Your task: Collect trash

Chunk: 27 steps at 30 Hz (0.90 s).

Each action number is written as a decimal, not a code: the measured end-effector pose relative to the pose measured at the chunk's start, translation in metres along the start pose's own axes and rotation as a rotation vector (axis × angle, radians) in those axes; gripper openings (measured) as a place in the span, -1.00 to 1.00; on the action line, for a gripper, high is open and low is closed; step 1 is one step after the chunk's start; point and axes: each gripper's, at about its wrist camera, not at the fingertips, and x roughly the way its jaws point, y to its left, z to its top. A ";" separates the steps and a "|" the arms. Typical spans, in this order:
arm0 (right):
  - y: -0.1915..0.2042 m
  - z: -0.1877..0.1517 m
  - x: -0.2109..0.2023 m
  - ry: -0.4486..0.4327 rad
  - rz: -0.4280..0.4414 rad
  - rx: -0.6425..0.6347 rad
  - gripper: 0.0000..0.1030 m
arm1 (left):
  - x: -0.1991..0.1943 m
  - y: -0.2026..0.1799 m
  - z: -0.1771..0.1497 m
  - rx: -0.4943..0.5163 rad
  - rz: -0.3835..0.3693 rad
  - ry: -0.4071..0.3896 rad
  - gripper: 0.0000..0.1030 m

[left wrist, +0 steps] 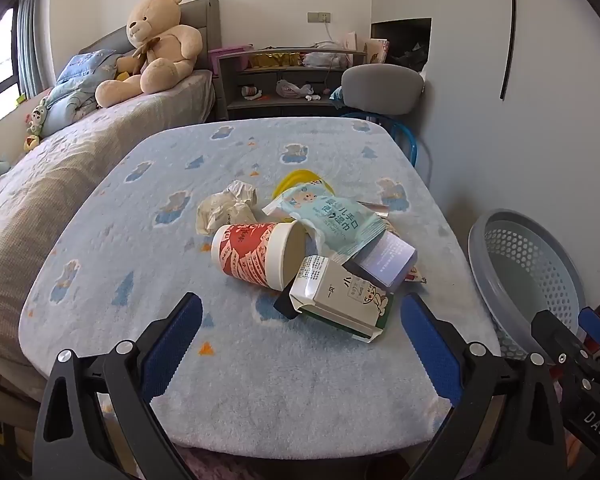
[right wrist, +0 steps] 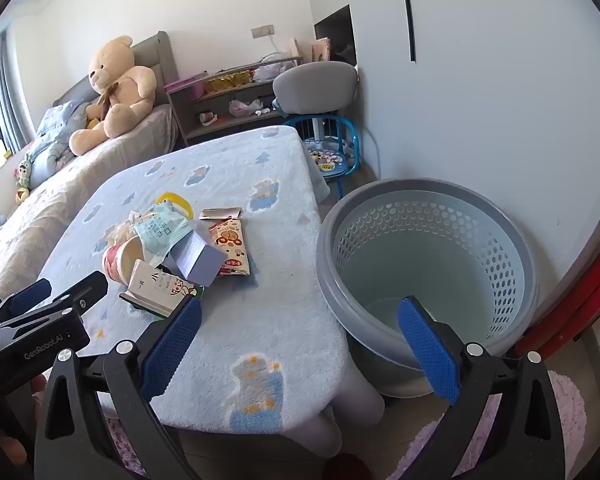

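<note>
Both tongs gape wide, nothing between the blue ribbed pads. Left gripper (left wrist: pixel 300 316) hovers over the near edge of the table draped in a pale blue fleece cover with bear print (left wrist: pixel 140 208), tilted down toward the trash heap. Right gripper (right wrist: pixel 300 320) hangs beside it, straddling the table's corner and the grey perforated plastic basket (right wrist: pixel 452 216) on the floor just right of the table.

Trash sits clustered mid-table. Red-and-white paper cup (left wrist: pixel 256 254) lies on its side, open mouth toward the camera. White milk carton with cartoon print (left wrist: pixel 340 296) lies nearest the left gripper, touching the cup. Pale lilac small box (left wrist: pixel 388 258) sits beside the carton. Light teal wet-wipe packet (left wrist: pixel 336 216) lies across the cup and box. Crumpled cream paper (left wrist: pixel 228 208) is behind the cup. Yellow round lid (left wrist: pixel 300 180) is partly hidden under the packet. Red-and-beige snack wrapper (right wrist: pixel 230 250) lies flat, right of the box.
</note>
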 end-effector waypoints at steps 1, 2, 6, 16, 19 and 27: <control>0.000 0.000 0.000 0.003 -0.002 -0.001 0.87 | 0.000 0.000 0.000 0.001 0.000 0.001 0.85; 0.001 0.000 -0.001 0.002 -0.001 0.000 0.87 | 0.001 -0.001 0.000 0.003 0.000 0.004 0.85; 0.002 0.000 -0.003 -0.003 -0.002 -0.002 0.87 | 0.002 -0.001 0.003 0.015 0.006 0.011 0.85; 0.006 -0.003 -0.009 -0.009 0.005 0.001 0.88 | -0.008 -0.003 -0.008 0.017 0.008 -0.018 0.85; 0.004 -0.002 -0.010 -0.012 0.008 0.006 0.87 | -0.011 -0.003 -0.008 0.018 0.008 -0.022 0.85; 0.003 -0.006 -0.016 -0.019 0.003 0.005 0.87 | -0.015 -0.005 -0.010 0.023 0.002 -0.025 0.85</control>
